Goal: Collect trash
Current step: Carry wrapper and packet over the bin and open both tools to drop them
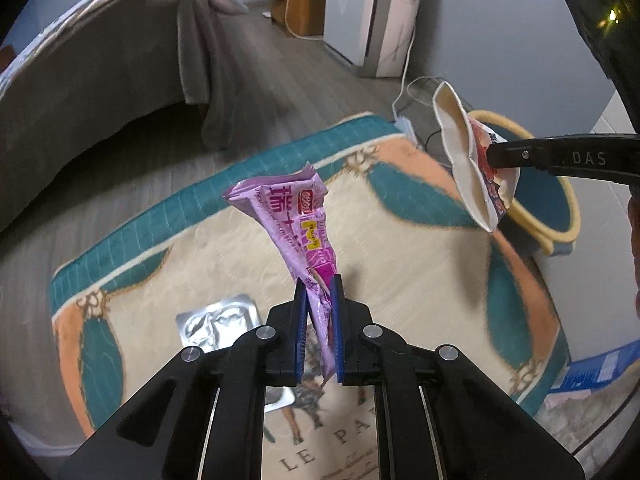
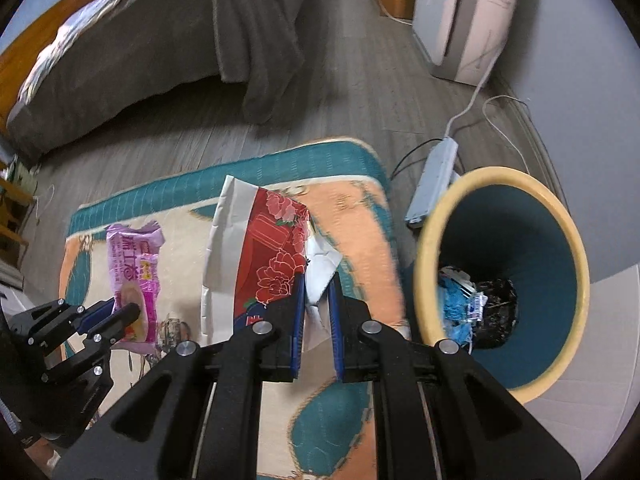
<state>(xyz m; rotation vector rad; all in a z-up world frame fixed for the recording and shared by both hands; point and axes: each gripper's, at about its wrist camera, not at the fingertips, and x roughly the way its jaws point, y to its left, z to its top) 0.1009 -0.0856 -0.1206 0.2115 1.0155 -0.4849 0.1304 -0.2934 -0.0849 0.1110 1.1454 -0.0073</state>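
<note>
My left gripper is shut on a purple snack wrapper and holds it above the rug; it also shows in the right wrist view. My right gripper is shut on a red-and-white flowered paper carton, held flattened above the rug just left of the bin. The carton shows in the left wrist view with the right gripper clamped on it. The trash bin has a yellow rim and a teal inside, with blue and black trash at its bottom.
A silver blister pack lies on the patterned rug. A power strip with cables lies on the wood floor behind the bin. A grey-covered bed stands at the back left, a white appliance at the back right.
</note>
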